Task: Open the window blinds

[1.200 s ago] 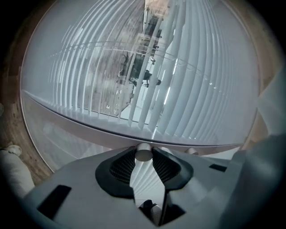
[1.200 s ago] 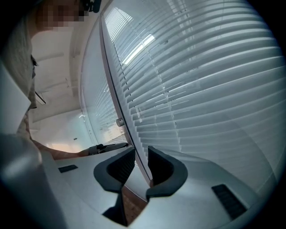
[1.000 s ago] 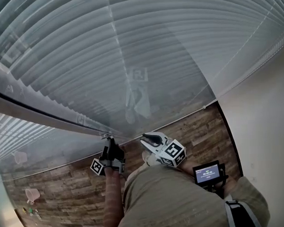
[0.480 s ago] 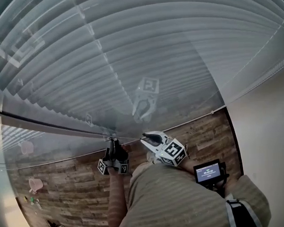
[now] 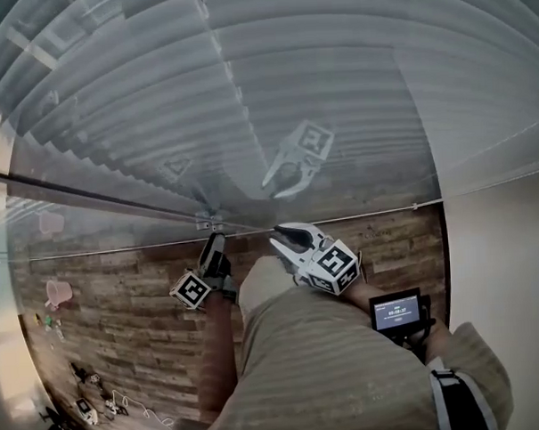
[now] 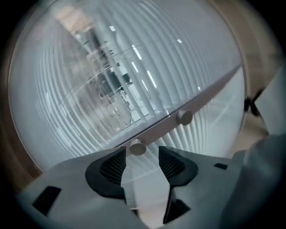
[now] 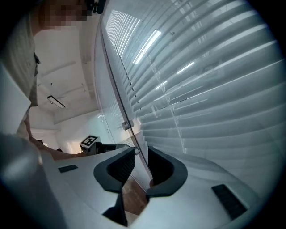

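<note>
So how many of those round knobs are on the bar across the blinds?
2, in the left gripper view: one knob low on the bar near the middle, the other up and right along it. More may be hidden.

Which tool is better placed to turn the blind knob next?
Left. The left tool, jaws just opened, has the knob right at its tips, ungripped. The right tool, also open, sits farther from it.
</note>
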`<state>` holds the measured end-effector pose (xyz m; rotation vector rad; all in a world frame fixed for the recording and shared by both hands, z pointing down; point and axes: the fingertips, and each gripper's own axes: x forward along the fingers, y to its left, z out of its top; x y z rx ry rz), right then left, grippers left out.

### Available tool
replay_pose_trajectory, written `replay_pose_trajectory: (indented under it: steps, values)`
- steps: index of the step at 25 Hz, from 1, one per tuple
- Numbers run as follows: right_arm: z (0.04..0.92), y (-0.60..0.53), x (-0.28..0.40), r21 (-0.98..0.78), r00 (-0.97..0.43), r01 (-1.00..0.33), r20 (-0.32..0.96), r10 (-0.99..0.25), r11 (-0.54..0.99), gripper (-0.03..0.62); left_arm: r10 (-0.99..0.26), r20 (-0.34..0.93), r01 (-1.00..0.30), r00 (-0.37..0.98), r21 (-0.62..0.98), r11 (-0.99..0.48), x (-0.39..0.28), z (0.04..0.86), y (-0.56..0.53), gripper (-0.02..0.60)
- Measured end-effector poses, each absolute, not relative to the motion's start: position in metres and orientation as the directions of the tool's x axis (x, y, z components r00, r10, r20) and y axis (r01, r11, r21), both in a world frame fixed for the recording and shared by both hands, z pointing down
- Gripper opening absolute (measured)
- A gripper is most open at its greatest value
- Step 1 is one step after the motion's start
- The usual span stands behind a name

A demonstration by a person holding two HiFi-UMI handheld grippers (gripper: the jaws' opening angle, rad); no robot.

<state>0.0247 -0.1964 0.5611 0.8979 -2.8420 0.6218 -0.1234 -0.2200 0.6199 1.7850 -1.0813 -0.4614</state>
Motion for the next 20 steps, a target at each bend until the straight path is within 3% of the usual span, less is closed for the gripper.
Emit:
replay_pose_trajectory:
  steps: [2,5,9,16,20]
  values:
    - [0.551,-0.195,0.019,-0.351,-0.834,-0.552,0.211,-0.51,0.756,0.097,-0.817,0.308,-0.736,0.487,0.648,-0.195,-0.127,0.617,-0.213,0.222]
    - [0.539,-0.2,0.017,-0.341,-0.846,-0.534,0.207,-0.492,0.774,0.097,-0.82,0.431,-0.907,0.377,0.35,-0.233,-0.123,0.609,-0.215,0.222]
    - [0.536,-0.203,0.011,-0.336,-0.845,-0.535,0.203,-0.495,0.775,0.097,-0.836,0.475,-0.958,0.276,0.209,-0.197,-0.133,0.607,-0.222,0.221]
    - [0.538,-0.211,0.018,-0.354,-0.831,-0.556,0.196,-0.521,0.752,0.097,-0.803,0.53,-0.962,0.272,0.129,-0.24,-0.106,0.612,-0.239,0.219]
    - [0.539,-0.215,0.019,-0.36,-0.813,-0.58,0.203,-0.546,0.73,0.097,-0.793,0.547,-0.961,0.266,0.083,-0.266,-0.105,0.61,-0.242,0.15]
